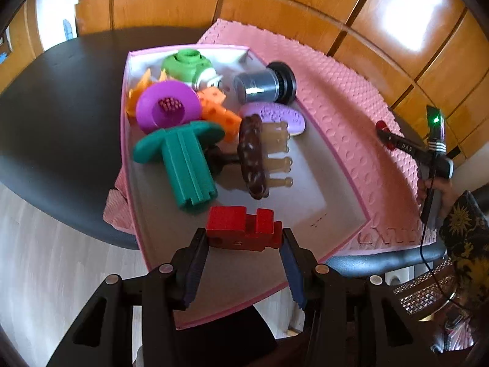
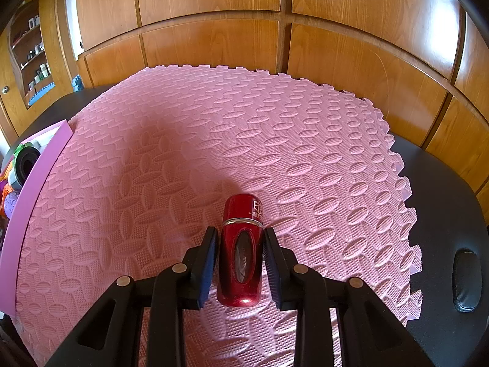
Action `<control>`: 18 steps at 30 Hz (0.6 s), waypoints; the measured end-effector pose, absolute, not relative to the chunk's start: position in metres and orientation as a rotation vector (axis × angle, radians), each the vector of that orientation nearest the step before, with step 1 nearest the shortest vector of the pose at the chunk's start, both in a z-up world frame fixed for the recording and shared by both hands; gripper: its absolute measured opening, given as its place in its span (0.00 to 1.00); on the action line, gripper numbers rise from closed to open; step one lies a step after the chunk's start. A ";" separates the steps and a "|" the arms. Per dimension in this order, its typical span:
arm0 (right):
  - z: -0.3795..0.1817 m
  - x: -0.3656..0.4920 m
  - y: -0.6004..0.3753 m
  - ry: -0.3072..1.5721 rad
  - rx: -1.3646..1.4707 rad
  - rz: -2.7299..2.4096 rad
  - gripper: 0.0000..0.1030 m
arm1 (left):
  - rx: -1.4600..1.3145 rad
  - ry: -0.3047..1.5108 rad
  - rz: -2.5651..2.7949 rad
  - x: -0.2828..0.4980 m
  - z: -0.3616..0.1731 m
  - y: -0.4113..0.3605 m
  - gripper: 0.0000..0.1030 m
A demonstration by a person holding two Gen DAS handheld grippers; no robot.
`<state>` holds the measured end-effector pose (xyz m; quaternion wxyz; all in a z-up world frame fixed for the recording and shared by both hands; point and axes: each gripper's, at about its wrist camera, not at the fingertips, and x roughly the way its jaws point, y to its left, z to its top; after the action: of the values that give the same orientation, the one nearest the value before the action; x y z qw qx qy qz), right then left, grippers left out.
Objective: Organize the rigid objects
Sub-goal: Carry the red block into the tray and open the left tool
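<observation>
My left gripper [image 1: 244, 236] is shut on a red wooden block [image 1: 241, 227] and holds it just over the near end of a pink-rimmed box [image 1: 342, 165]. Inside the box lie a teal T-shaped piece [image 1: 183, 162], a purple disc [image 1: 166, 105], an orange holed block [image 1: 220, 110], a green round part [image 1: 186, 64], a silver cylinder with a black cap [image 1: 264, 84], a lilac oval [image 1: 275, 116] and a brown brush [image 1: 253, 156]. My right gripper [image 2: 240, 235] is shut on a red bottle [image 2: 241, 244] low over the pink foam mat [image 2: 214, 140].
The mat lies on a dark table [image 1: 61, 107] against wood-panelled doors [image 2: 214, 15]. In the left wrist view the right gripper [image 1: 385, 136] and a patterned sleeve [image 1: 464, 226] show at the right edge. The box rim [image 2: 45, 165] borders the mat's left side.
</observation>
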<state>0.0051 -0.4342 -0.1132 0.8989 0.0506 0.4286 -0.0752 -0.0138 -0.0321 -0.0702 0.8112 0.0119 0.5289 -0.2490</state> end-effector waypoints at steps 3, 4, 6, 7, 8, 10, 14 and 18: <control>-0.113 0.005 -0.434 0.888 0.102 -0.157 0.28 | 0.023 1.137 -0.510 -0.008 -0.074 -0.033 0.47; -0.113 0.005 -0.434 0.887 0.102 -0.157 0.28 | 0.021 1.131 -0.507 -0.006 -0.074 -0.034 0.47; -0.113 0.005 -0.435 0.888 0.100 -0.157 0.28 | 0.033 1.120 -0.495 -0.003 -0.074 -0.038 0.51; -0.113 0.005 -0.435 0.888 0.100 -0.157 0.28 | 0.040 1.117 -0.494 -0.002 -0.074 -0.039 0.51; -0.113 0.005 -0.435 0.888 0.101 -0.157 0.28 | 0.048 1.118 -0.497 -0.002 -0.075 -0.041 0.51; -0.114 0.005 -0.435 0.888 0.101 -0.156 0.28 | 0.057 1.120 -0.501 -0.003 -0.075 -0.040 0.51; -0.114 0.005 -0.435 0.888 0.103 -0.158 0.30 | 0.038 1.111 -0.484 -0.005 -0.069 -0.031 0.53; -0.114 0.005 -0.435 0.889 0.104 -0.169 0.34 | 0.061 1.097 -0.474 -0.007 -0.068 -0.032 0.42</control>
<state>0.0052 -0.4353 -0.1141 0.8981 0.0500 0.4293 -0.0818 -0.0074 -0.0315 -0.0683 0.8263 0.0285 0.5164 -0.2229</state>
